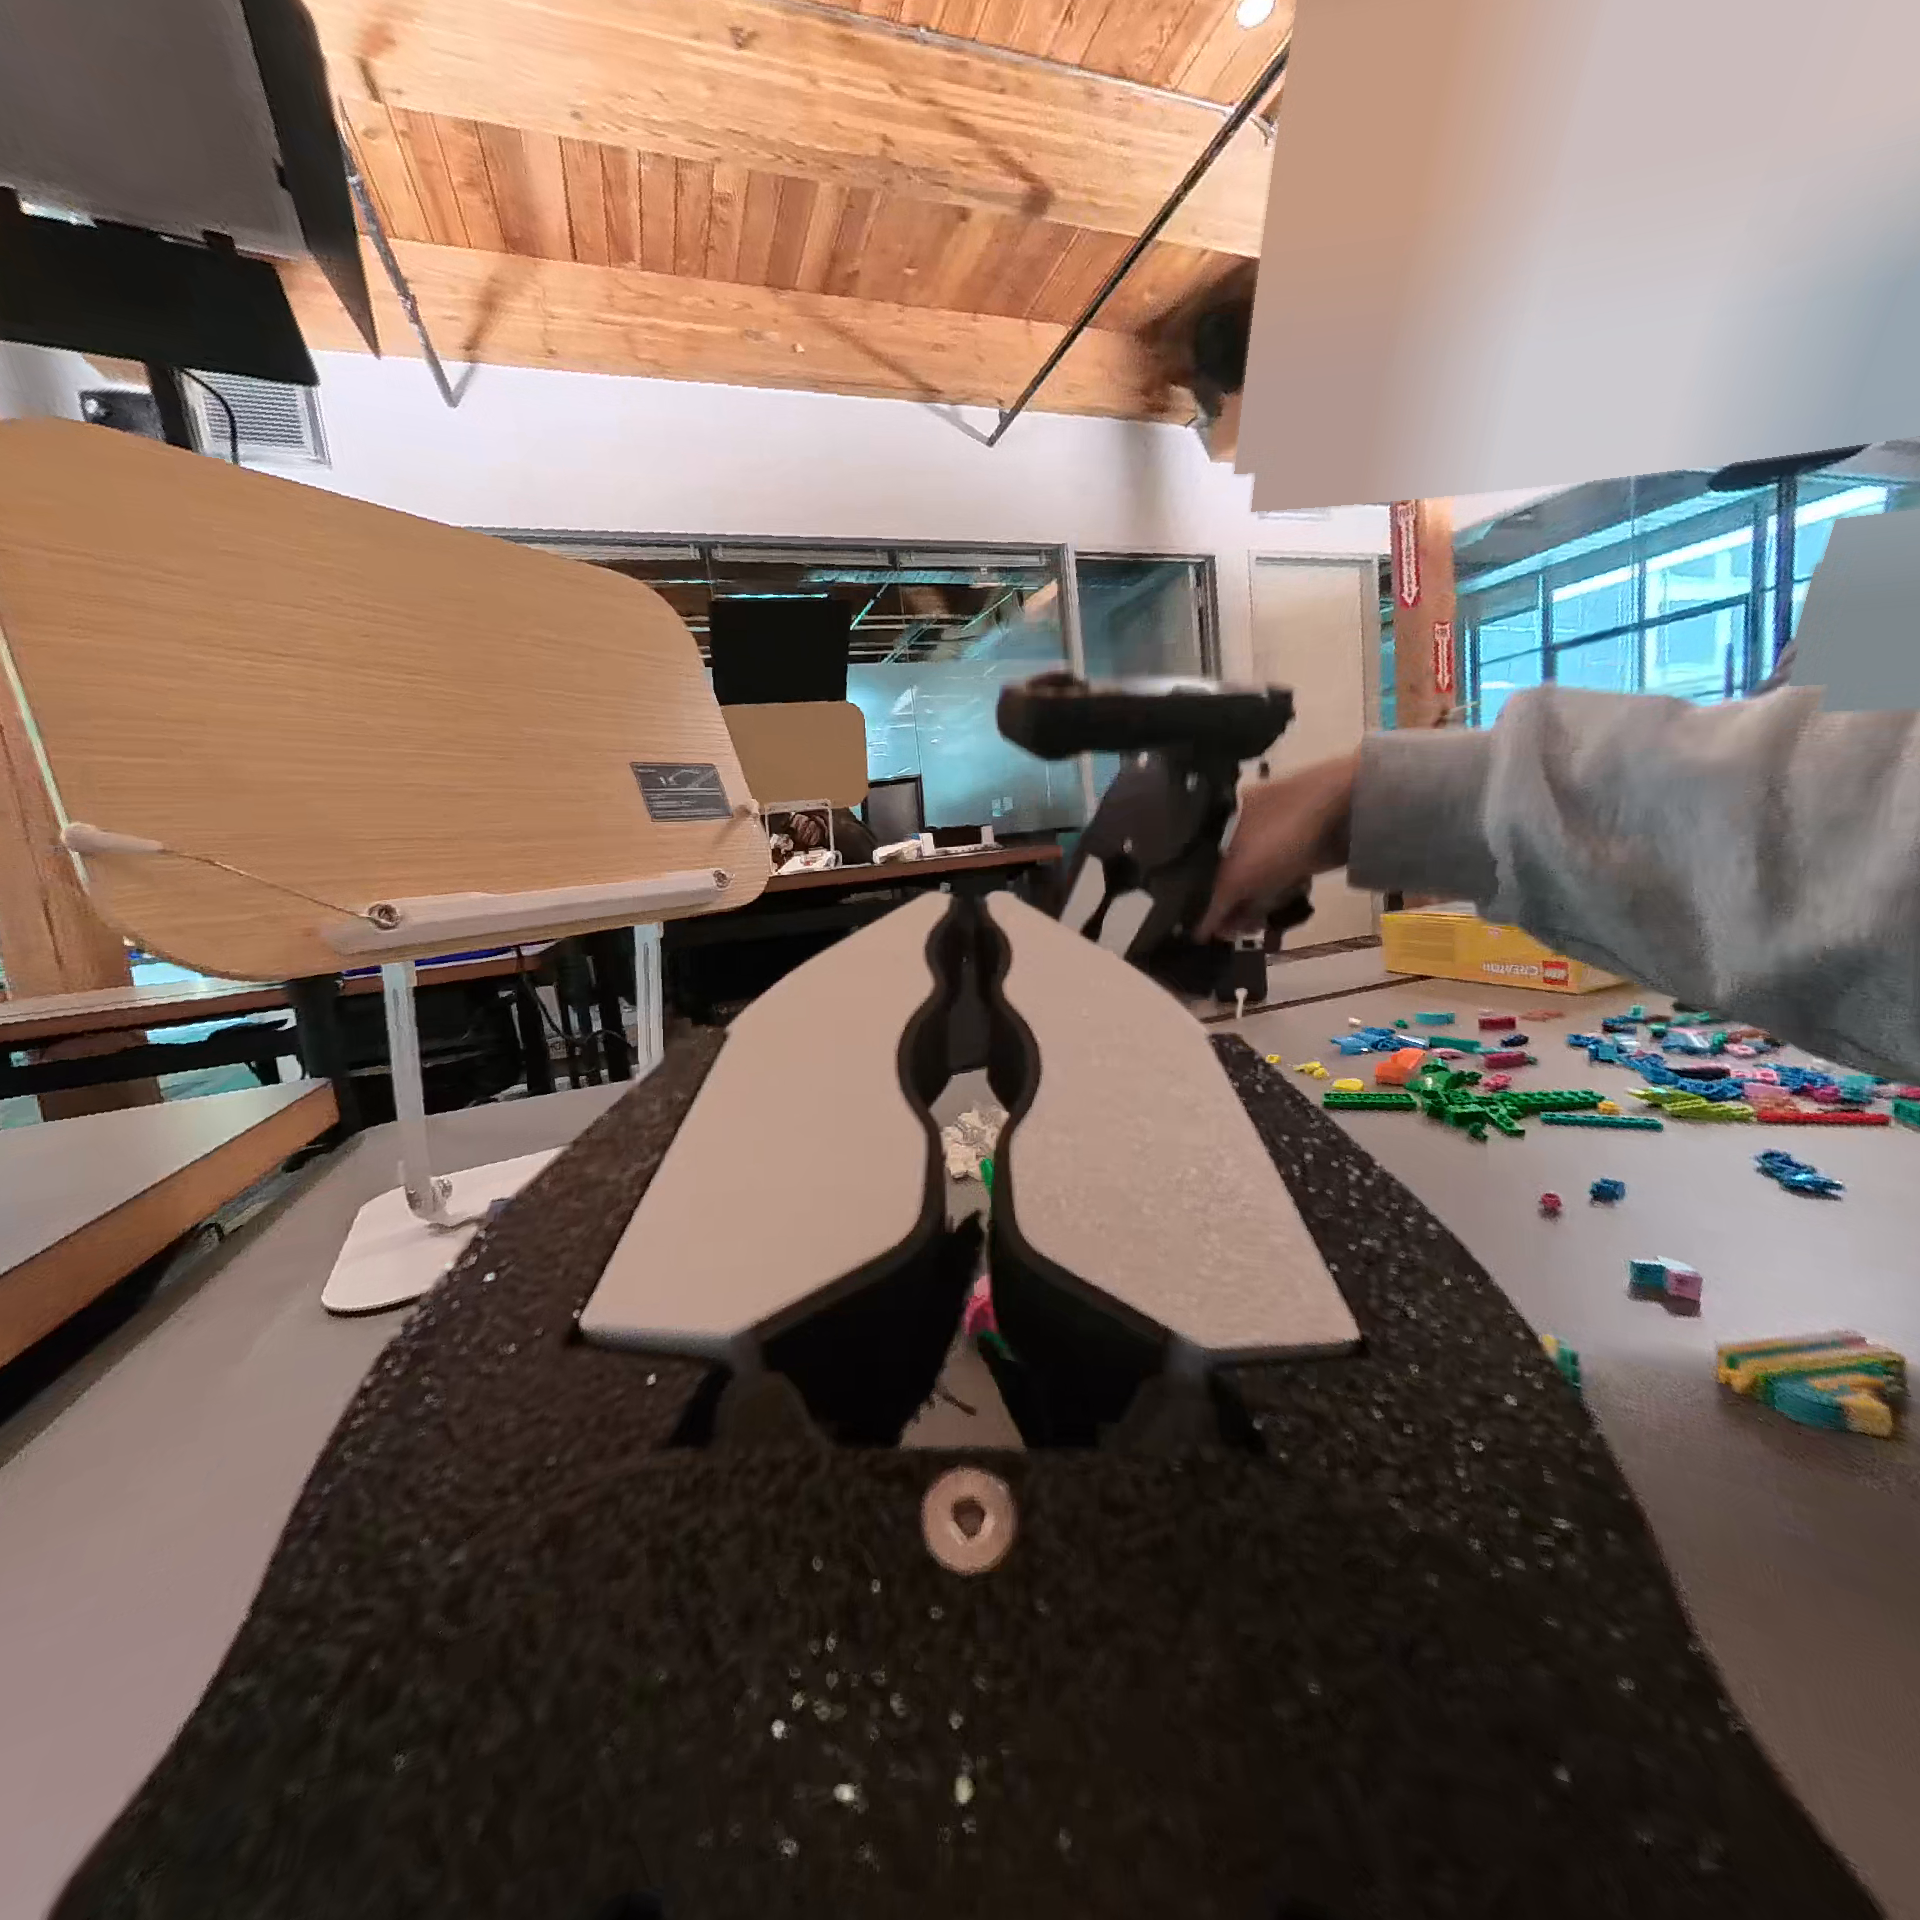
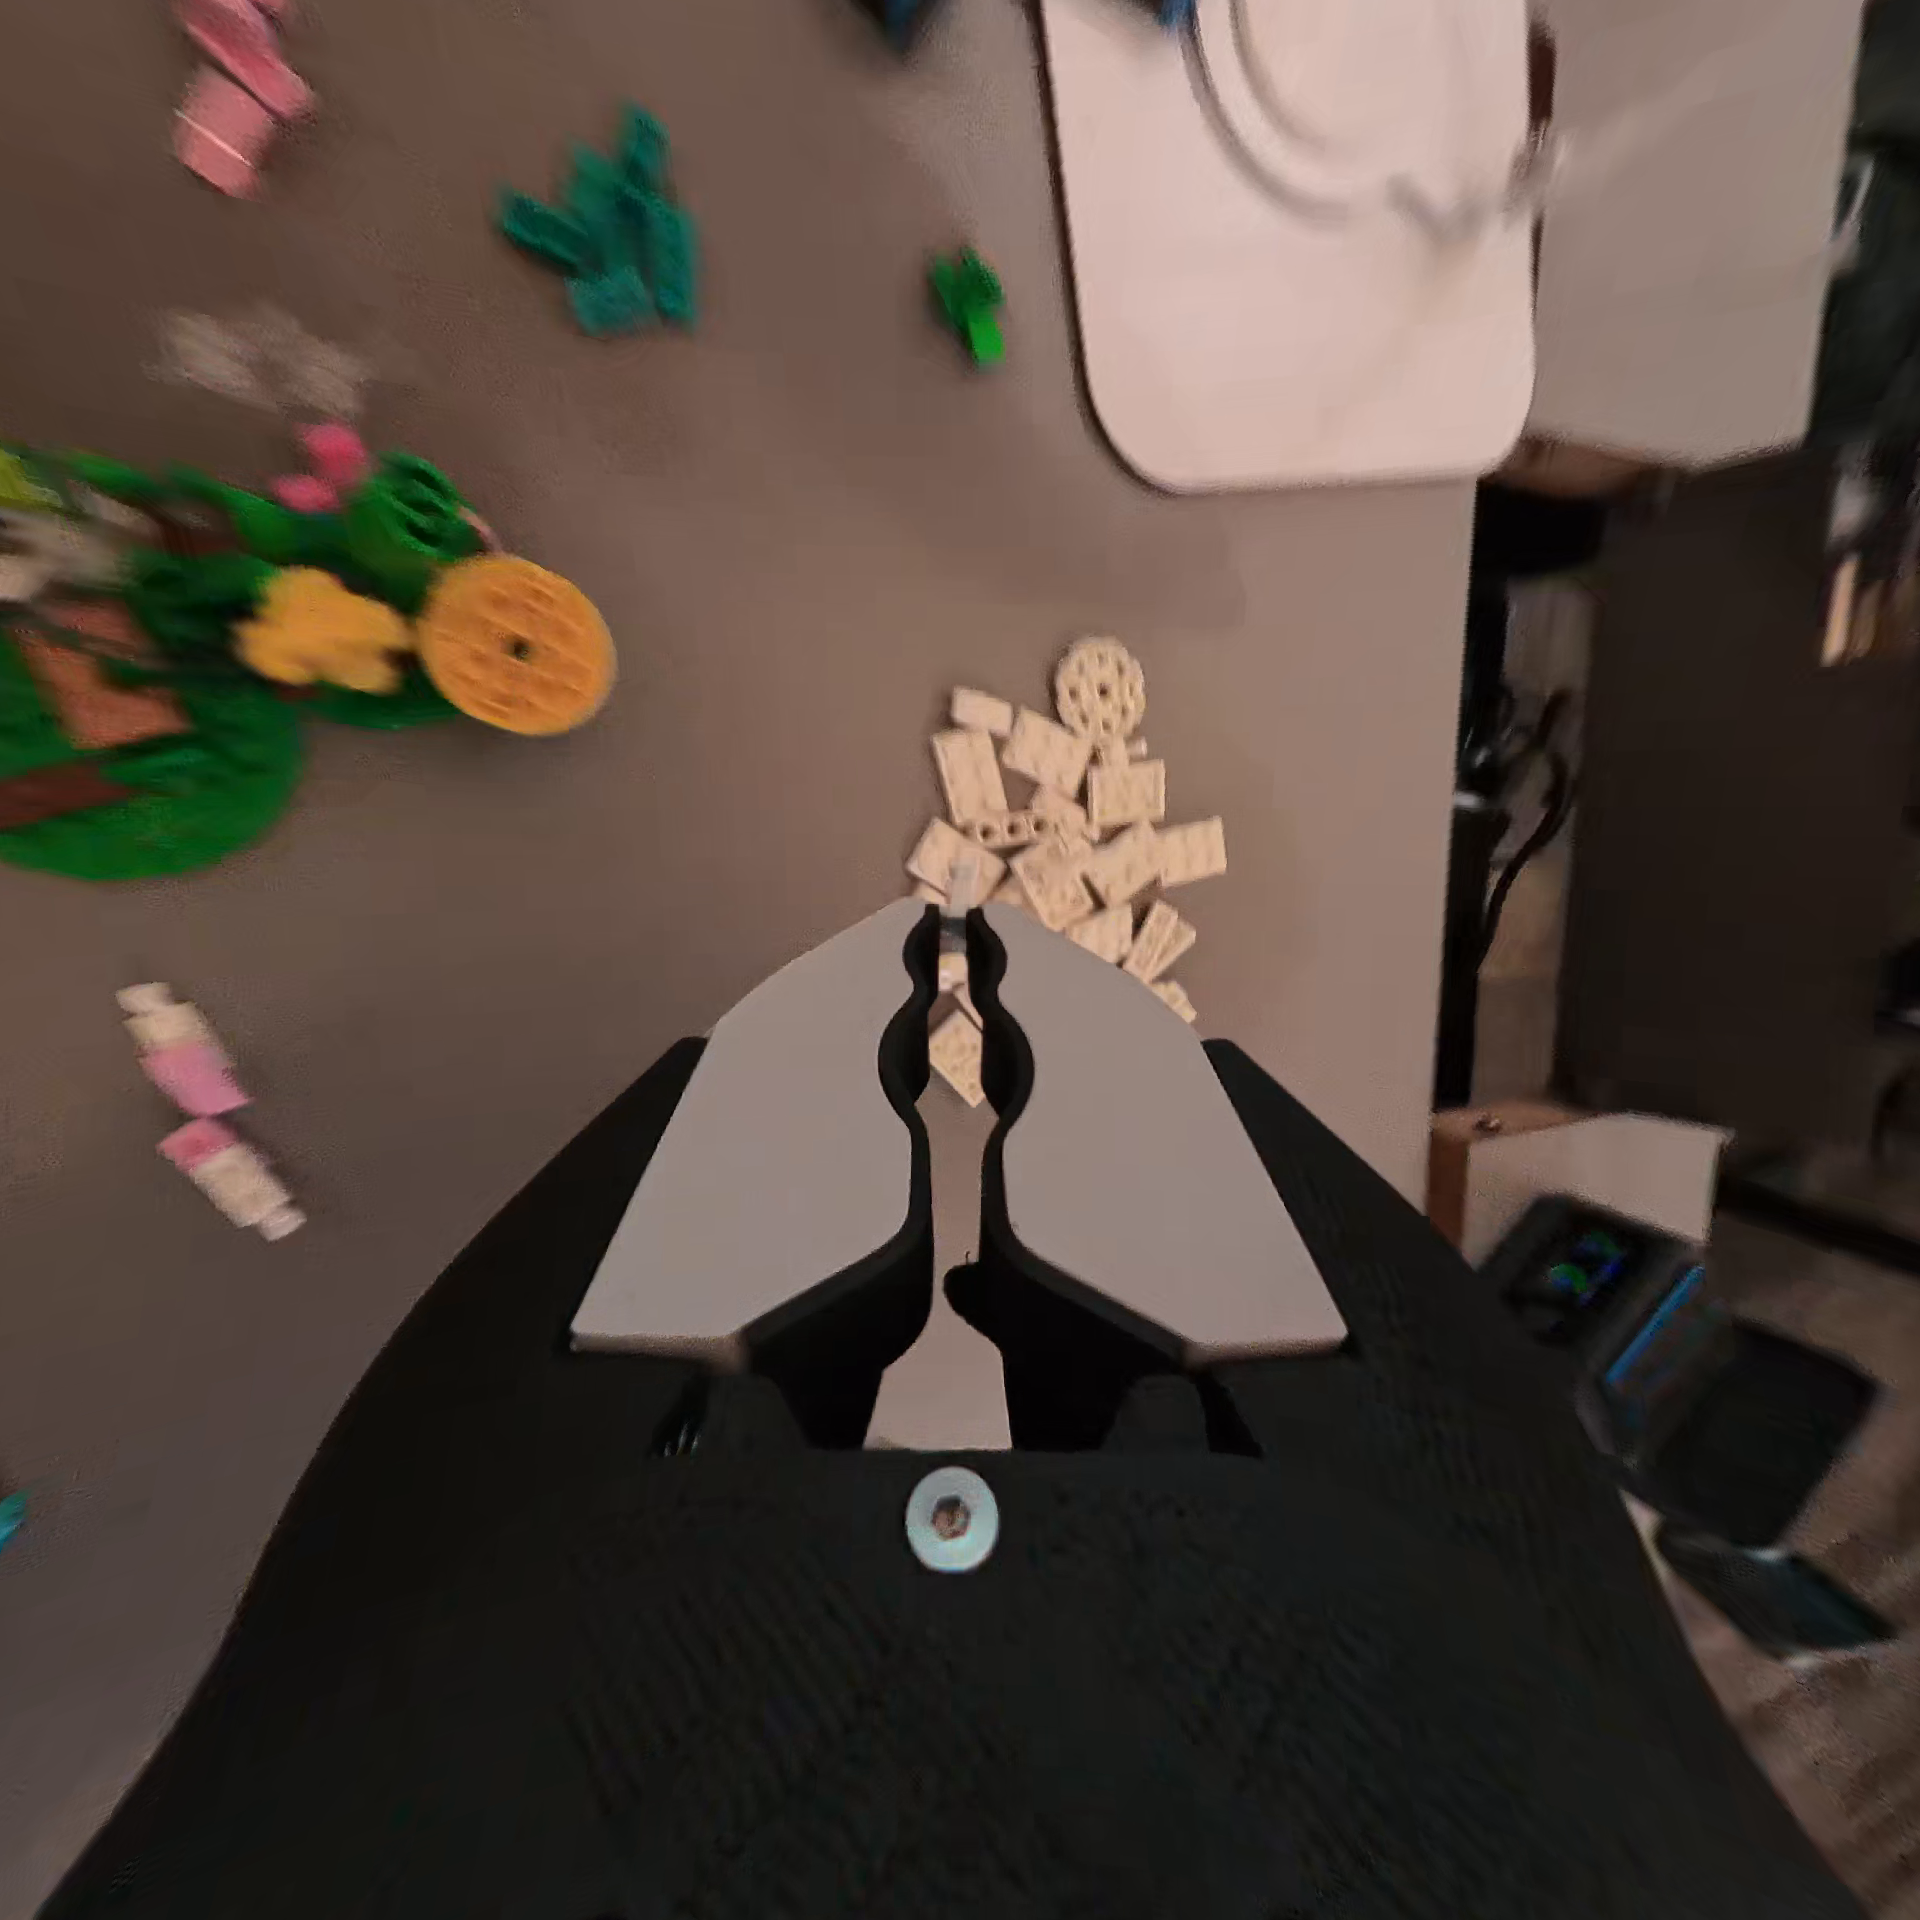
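Observation:
My right gripper (image 2: pixel 953 914) hangs over a pile of cream bricks (image 2: pixel 1081 821) on the grey table (image 2: pixel 727 935), near the table's right edge. It is shut on a small pale brick piece (image 2: pixel 961 883) that sticks out past the fingertips. In the left wrist view this gripper (image 1: pixel 1164 831) shows farther off, held by a hand (image 1: pixel 1278 842) in a grey sleeve and pointing down at the table. My left gripper (image 1: pixel 966 906) is shut, with its fingertips together, low over the table and pointing level across the room.
A wooden book stand (image 1: pixel 343 707) on a white base (image 1: pixel 416 1236) stands at the left. Loose coloured bricks (image 1: pixel 1507 1091) and a yellow box (image 1: pixel 1475 951) lie at the right. A green plant build with an orange disc (image 2: pixel 516 659), teal pieces (image 2: pixel 613 239) and pink-and-white pieces (image 2: pixel 208 1112) lie around. My hands' fingertips stand some 25 cm from each other.

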Demonstrator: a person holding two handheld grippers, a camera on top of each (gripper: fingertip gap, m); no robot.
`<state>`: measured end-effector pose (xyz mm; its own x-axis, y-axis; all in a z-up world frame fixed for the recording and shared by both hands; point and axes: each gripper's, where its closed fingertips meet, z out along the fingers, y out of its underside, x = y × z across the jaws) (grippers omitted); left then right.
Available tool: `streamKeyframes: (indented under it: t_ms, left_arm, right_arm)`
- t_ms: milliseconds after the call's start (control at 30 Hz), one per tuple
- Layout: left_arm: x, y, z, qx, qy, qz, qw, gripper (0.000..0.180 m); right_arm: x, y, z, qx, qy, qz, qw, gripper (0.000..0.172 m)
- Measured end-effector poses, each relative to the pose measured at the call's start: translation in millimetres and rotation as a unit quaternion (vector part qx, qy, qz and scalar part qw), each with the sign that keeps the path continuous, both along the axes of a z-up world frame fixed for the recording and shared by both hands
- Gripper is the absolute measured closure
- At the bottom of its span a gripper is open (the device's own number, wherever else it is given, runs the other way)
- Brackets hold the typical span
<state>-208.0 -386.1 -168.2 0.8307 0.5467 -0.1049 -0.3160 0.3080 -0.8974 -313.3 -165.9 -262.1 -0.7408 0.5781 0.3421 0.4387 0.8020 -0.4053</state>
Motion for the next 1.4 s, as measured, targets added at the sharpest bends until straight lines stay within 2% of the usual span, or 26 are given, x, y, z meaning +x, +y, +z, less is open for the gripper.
streamKeyframes:
  t_ms: [133, 267, 333, 400, 433, 467, 533, 633, 767, 833, 900, 933, 967, 1067, 1133, 1300, 1400]
  left_arm:
    - [-0.2, 0.7, -1.6, -0.003, -0.002, 0.003, 1.0, 0.18]
    - [-0.3, 4.3, -5.7, -0.024, 0.001, 0.012, 1.0, 0.18]
    - [0.4, 7.6, -7.3, -0.03, 0.0, 0.008, 1.0, 0.18]
    - [0.6, 11.0, -8.3, -0.033, -0.002, 0.004, 0.999, 0.18]
    - [1.1, 12.7, -8.8, -0.033, -0.002, 0.001, 0.999, 0.18]
    - [1.3, 14.5, -9.6, -0.035, -0.004, -0.001, 0.999, 0.18]
    - [1.6, 18.6, -12.1, -0.041, -0.01, -0.006, 0.999, 0.18]
    - [4.8, 23.3, -13.5, -0.051, -0.006, -0.011, 0.999, 0.18]
    - [10.9, 31.2, -16.7, -0.068, -0.003, -0.03, 0.997, 0.18]
    - [14.9, 37.7, -20.7, -0.08, -0.012, -0.052, 0.995, 0.18]
    - [10.9, 40.4, -24.9, -0.102, -0.024, -0.035, 0.994, 0.18]
    - [5.6, 39.6, -26.7, -0.116, -0.026, -0.005, 0.993, 0.18]
    - [6.9, 42.5, -28.7, -0.136, -0.023, -0.004, 0.99, 0.18]
    - [24.5, 57.1, -27.0, -0.134, -0.029, -0.075, 0.988, 0.177]
    - [34.0, 65.6, -27.2, -0.119, -0.057, -0.13, 0.983, 0.162]
    - [44.2, 70.6, -34.0, -0.111, -0.116, -0.215, 0.963, 0.162]
    - [51.2, 71.6, -34.4, -0.109, -0.128, -0.253, 0.953, 0.161]
  right_arm:
    - [-12.0, 27.5, -39.7, 0.002, 0.001, -0.048, 0.999, 0.169]
    - [-10.5, 31.2, -54.6, -0.004, 0.003, -0.067, 0.998, 0.139]
    - [7.1, 19.0, -50.8, -0.016, -0.005, -0.03, 0.999, 0.123]
    - [49.8, -15.1, -44.9, -0.079, -0.053, 0.061, 0.994, 0.124]
    - [76.0, -32.0, -41.6, -0.117, -0.087, 0.102, 0.984, 0.131]
    - [101.9, -43.5, -40.4, -0.144, -0.126, 0.129, 0.973, 0.14]
    - [137.4, -48.8, -45.6, -0.144, -0.183, 0.149, 0.961, 0.145]
    - [153.7, -39.0, -59.8, -0.091, -0.173, 0.16, 0.968, 0.146]
    - [148.4, -31.7, -72.1, -0.06, -0.137, 0.15, 0.977, 0.149]
    - [147.6, -33.0, -72.3, -0.066, -0.126, 0.151, 0.978, 0.165]
    - [144.4, -34.8, -66.5, -0.061, -0.095, 0.154, 0.982, 0.166]
    - [141.2, -39.8, -58.3, -0.057, -0.057, 0.165, 0.983, 0.166]
    - [137.1, -48.1, -45.2, -0.05, -0.001, 0.182, 0.982, 0.166]
    - [136.5, -86.1, 6.7, -0.009, 0.192, 0.25, 0.949, 0.166]
    - [142.6, -107.0, 29.7, 0.041, 0.285, 0.286, 0.914, 0.166]
    - [152.2, -126.4, 46.7, 0.158, 0.393, 0.313, 0.85, 0.166]
    - [158.4, -130.7, 49.7, 0.183, 0.417, 0.32, 0.831, 0.165]
